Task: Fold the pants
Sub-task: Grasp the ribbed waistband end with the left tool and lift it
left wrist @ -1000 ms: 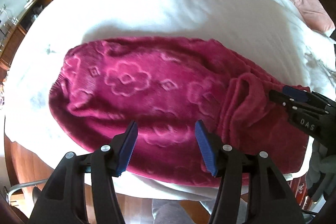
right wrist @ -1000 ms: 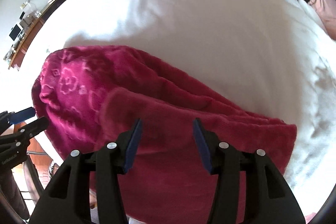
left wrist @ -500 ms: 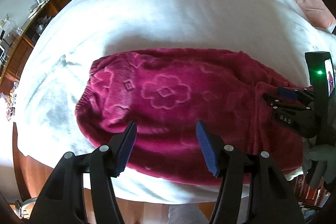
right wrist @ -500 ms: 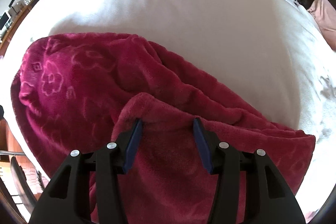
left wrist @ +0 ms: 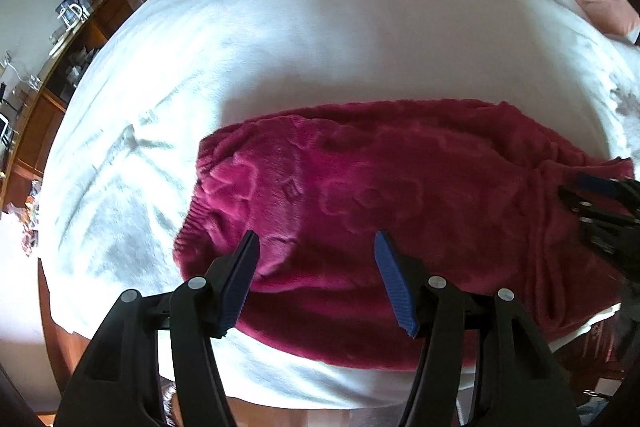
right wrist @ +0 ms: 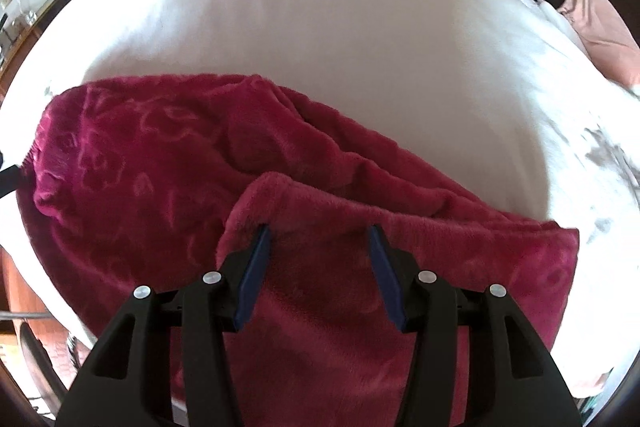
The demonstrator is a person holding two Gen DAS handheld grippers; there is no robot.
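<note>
Crimson pants [left wrist: 400, 195] lying crosswise, waistband leftward

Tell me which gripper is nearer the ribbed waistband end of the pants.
Left. The left gripper hangs open beside the ribbed waistband of the magenta fleece pants. The right gripper is open over the folded flap at the opposite end.

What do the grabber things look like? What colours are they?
Each gripper is black plastic with two chunky curved arms. The left gripper and the right gripper both have blue ridged pads on the insides of their fingers and round silver screws at the joints. No cables or sleeves show.
</note>
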